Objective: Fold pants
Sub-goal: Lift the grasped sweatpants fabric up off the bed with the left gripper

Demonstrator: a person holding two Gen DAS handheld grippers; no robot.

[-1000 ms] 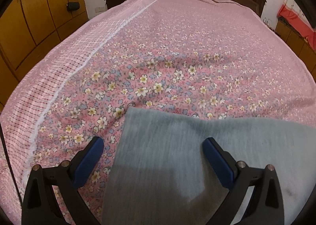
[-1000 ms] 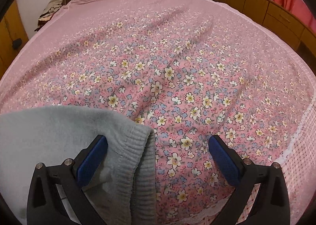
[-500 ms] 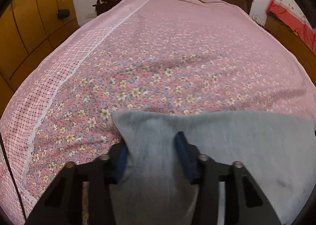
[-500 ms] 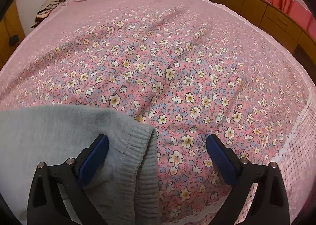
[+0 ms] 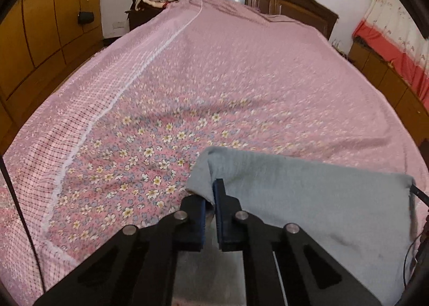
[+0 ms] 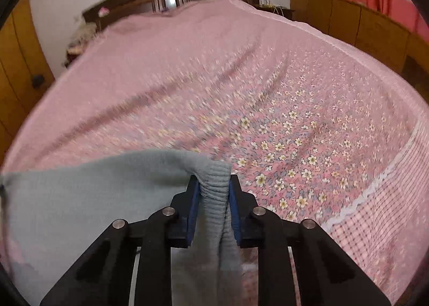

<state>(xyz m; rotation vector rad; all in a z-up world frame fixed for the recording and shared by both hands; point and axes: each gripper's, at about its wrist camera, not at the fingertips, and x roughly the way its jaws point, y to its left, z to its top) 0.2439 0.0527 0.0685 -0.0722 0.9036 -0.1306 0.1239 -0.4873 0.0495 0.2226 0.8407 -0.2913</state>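
Our left tongs (image 5: 210,205) pinch the near left corner of the grey pants (image 5: 308,198), and our right tongs (image 6: 213,193) clamp the ribbed cuff at the near right corner, the cloth stretched between them above the floral bed (image 5: 214,78). To fold well, we should keep both corners level and taut, carry them far together, and lay edge on edge.

pants (image 5: 308,198) cut off below, bedspread (image 6: 187,96) motion-blurred
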